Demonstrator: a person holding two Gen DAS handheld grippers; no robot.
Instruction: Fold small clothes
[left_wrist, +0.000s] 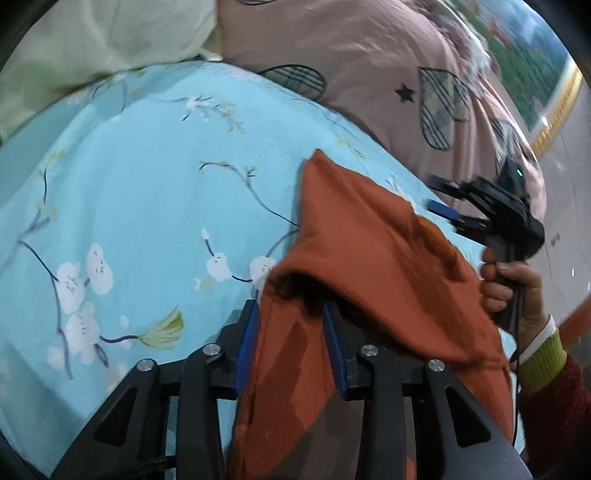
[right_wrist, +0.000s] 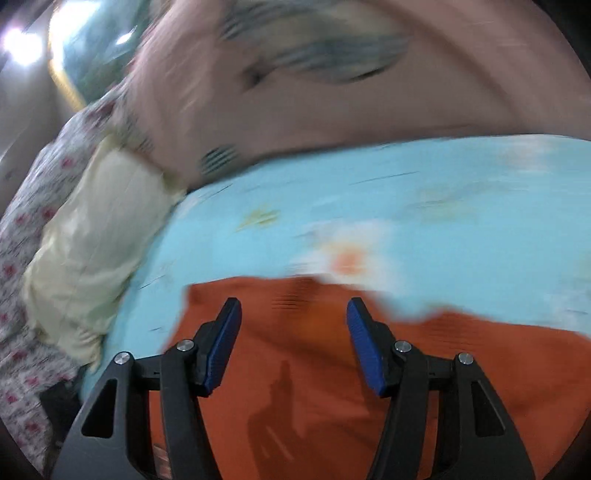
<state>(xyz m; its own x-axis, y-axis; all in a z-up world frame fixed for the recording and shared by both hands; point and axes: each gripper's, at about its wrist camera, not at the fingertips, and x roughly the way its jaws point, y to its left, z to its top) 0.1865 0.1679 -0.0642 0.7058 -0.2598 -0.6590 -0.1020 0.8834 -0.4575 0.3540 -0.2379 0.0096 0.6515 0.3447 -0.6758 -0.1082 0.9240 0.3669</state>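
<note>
An orange-rust knitted garment (left_wrist: 369, 236) lies partly spread on the light blue floral sheet (left_wrist: 147, 166). A bunched fold of it runs between the blue pads (left_wrist: 245, 343) of my left gripper (left_wrist: 291, 308), which is shut on it, and the cloth drapes over the right finger. In the left wrist view my right gripper (left_wrist: 439, 195) hovers at the garment's far right edge, held by a hand (left_wrist: 506, 280). The right wrist view is blurred: the right gripper (right_wrist: 293, 306) stands open above the orange garment (right_wrist: 332, 387) with nothing between its fingers.
A pink quilt (left_wrist: 369, 66) with leaf and star prints is heaped along the far side of the bed. A pale yellow-green pillow (left_wrist: 92, 44) lies beside it. A flowered white cloth (right_wrist: 33, 221) hangs at the bed's left edge. A framed picture (left_wrist: 524, 55) is on the wall.
</note>
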